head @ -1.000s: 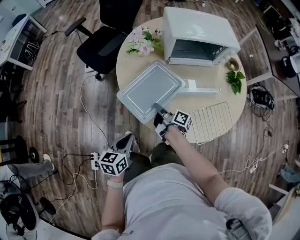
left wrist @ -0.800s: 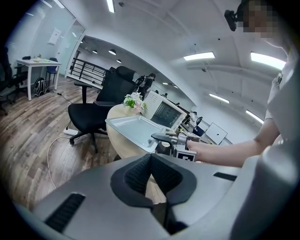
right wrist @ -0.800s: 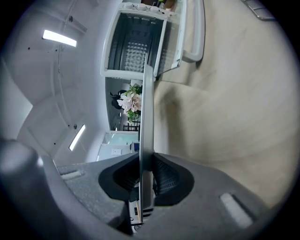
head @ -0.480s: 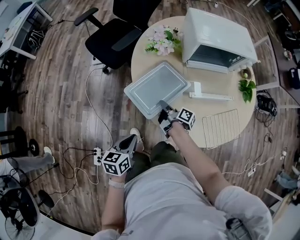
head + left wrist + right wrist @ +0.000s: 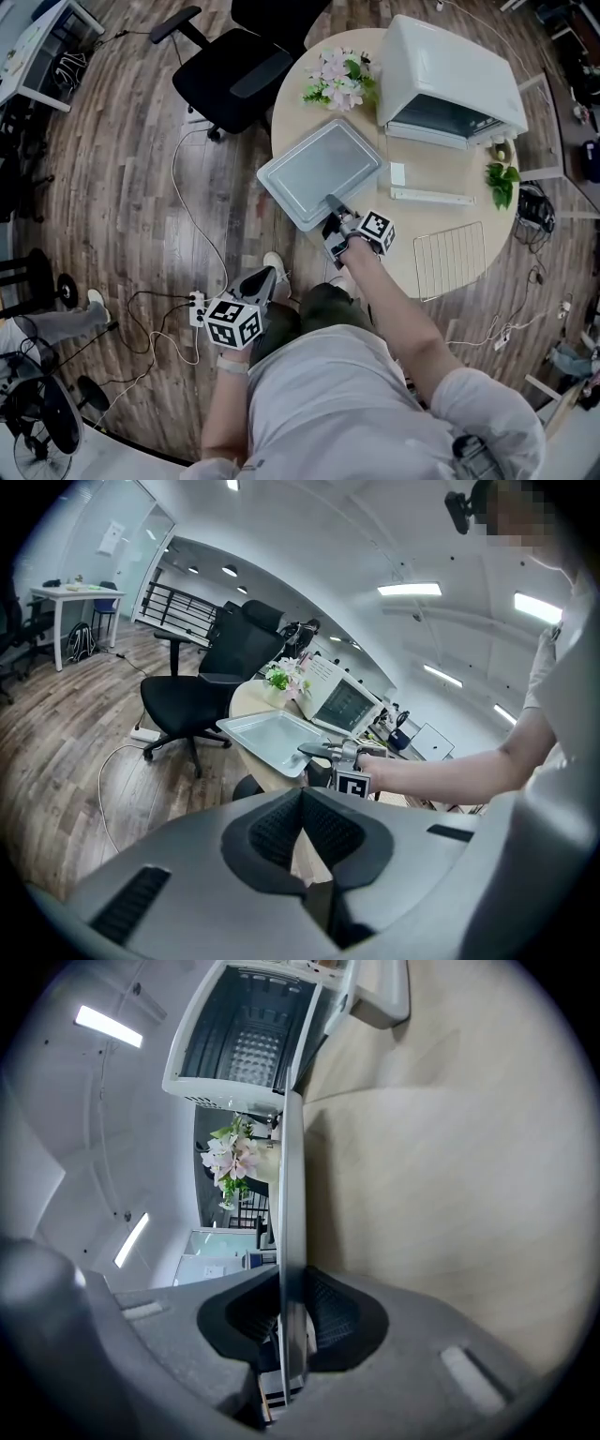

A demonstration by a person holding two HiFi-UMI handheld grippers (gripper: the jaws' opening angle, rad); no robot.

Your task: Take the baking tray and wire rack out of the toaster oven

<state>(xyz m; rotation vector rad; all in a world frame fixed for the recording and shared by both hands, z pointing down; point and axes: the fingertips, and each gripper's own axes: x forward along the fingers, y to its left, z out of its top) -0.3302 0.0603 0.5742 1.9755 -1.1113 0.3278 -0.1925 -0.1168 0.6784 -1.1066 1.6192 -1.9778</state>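
Observation:
The grey baking tray [image 5: 322,172] lies low over the left part of the round table [image 5: 403,230], its left corner past the table's edge. My right gripper [image 5: 336,208] is shut on the middle of its near rim. In the right gripper view the tray's rim [image 5: 291,1241] runs edge-on between the two pads. The wire rack [image 5: 453,260] lies flat on the table at the right, apart from both grippers. The white toaster oven [image 5: 450,80] stands at the back, door open, cavity [image 5: 248,1040] bare. My left gripper [image 5: 258,281] hangs shut and empty beside the person's lap; its jaws [image 5: 302,803] meet.
Pink flowers [image 5: 337,84] stand left of the oven, close behind the tray. The open door's white handle [image 5: 431,195] lies between oven and rack. A green plant [image 5: 500,180] sits at the table's right edge. A black office chair [image 5: 234,80] and floor cables [image 5: 183,197] are left of the table.
The right gripper has carried the tray a little lower and leftward, away from the wire rack. The left gripper has drifted slightly, still shut and empty.

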